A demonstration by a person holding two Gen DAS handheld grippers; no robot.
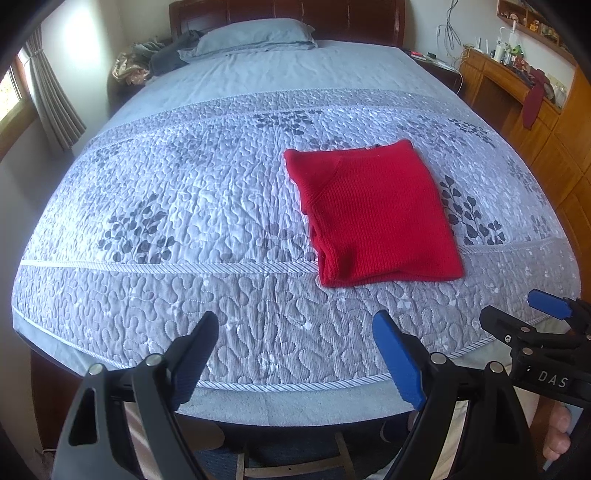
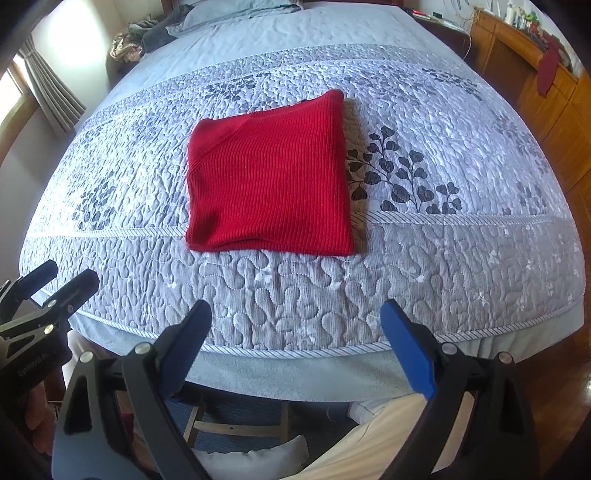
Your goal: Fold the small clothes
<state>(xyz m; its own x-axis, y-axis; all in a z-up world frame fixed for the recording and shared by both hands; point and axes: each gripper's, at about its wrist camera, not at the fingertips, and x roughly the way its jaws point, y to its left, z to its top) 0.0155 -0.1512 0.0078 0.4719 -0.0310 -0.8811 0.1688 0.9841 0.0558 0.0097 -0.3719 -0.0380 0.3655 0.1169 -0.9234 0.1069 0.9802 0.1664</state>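
Observation:
A red knit garment [image 1: 373, 214] lies folded into a flat rectangle on the grey quilted bedspread [image 1: 184, 206]; it also shows in the right wrist view [image 2: 269, 177]. My left gripper [image 1: 295, 354] is open and empty, held back over the foot edge of the bed, well short of the garment. My right gripper [image 2: 295, 343] is open and empty, also back at the foot edge. The right gripper shows at the right edge of the left wrist view [image 1: 524, 314], and the left gripper shows at the left edge of the right wrist view [image 2: 55, 280].
A pillow [image 1: 255, 35] and a heap of dark clothes [image 1: 162, 59] lie at the head of the bed by the wooden headboard [image 1: 288, 11]. Wooden cabinets [image 1: 535, 122] stand to the right, a curtained window [image 1: 40, 92] to the left. A stool [image 2: 236, 424] stands below the bed's foot.

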